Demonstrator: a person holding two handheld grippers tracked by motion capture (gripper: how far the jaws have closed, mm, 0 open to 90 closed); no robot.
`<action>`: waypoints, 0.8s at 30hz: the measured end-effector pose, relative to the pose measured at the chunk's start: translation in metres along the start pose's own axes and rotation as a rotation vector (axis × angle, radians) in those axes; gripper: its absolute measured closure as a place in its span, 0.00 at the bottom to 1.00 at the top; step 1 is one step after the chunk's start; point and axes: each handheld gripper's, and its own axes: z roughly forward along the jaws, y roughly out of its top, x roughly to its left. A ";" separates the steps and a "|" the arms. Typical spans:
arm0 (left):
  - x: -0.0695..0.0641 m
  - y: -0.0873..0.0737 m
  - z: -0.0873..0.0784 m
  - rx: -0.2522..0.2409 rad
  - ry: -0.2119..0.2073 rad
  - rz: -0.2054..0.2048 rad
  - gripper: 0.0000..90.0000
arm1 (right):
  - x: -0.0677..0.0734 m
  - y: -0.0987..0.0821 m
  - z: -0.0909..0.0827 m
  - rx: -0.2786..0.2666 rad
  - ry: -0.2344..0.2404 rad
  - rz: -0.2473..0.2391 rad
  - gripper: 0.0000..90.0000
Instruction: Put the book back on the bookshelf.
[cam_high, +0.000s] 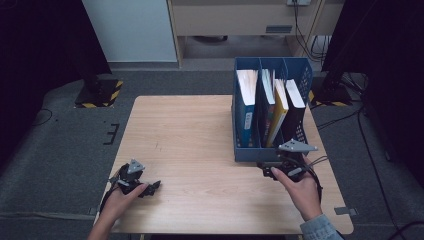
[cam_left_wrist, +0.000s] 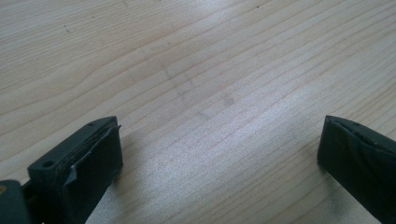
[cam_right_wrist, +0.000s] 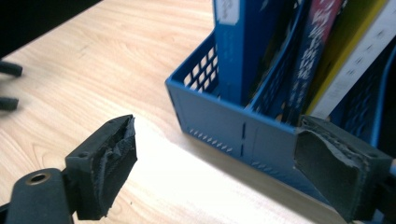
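Down at the lower left of the high view, the left hand-held gripper (cam_high: 150, 187) rests low over the pale wooden tabletop (cam_high: 190, 145), and its own view confirms the jaws are spread wide with nothing but bare wood grain between them. Over at the lower right, the right hand-held gripper (cam_high: 267, 170) sits right at the near front wall of the blue plastic three-slot file rack (cam_high: 250, 152), jaws also spread and gripping nothing; in the right gripper view the rack's low front wall (cam_right_wrist: 224, 123) lies in the gap between the two black pads, with the books rising just beyond. So this reads as the approach step: the right side is lining up on the rack while the left waits. Farther up the frame, the slots hold a tall blue-spined book with white page edges (cam_high: 246, 107) in the left compartment, a dark blue book (cam_high: 266, 107) and a yellow book (cam_high: 278, 112) in the middle, and a black book (cam_high: 295, 112) in the right one, all leaning slightly. The next move, I'd judge, calls for easing forward and up to one spine, squaring the pads either side of it, then closing firmly before lifting, without nudging the rack itself.
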 end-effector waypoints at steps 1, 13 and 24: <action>0.000 0.000 0.000 0.000 0.000 -0.002 0.00 | 0.002 -0.005 0.002 0.006 -0.002 -0.008 0.16; 0.000 0.000 0.000 -0.001 -0.001 0.000 0.00 | 0.025 -0.036 0.020 0.091 0.032 -0.072 0.16; 0.000 0.000 0.000 -0.001 -0.002 0.002 0.00 | 0.057 -0.039 0.048 0.150 0.105 -0.146 0.14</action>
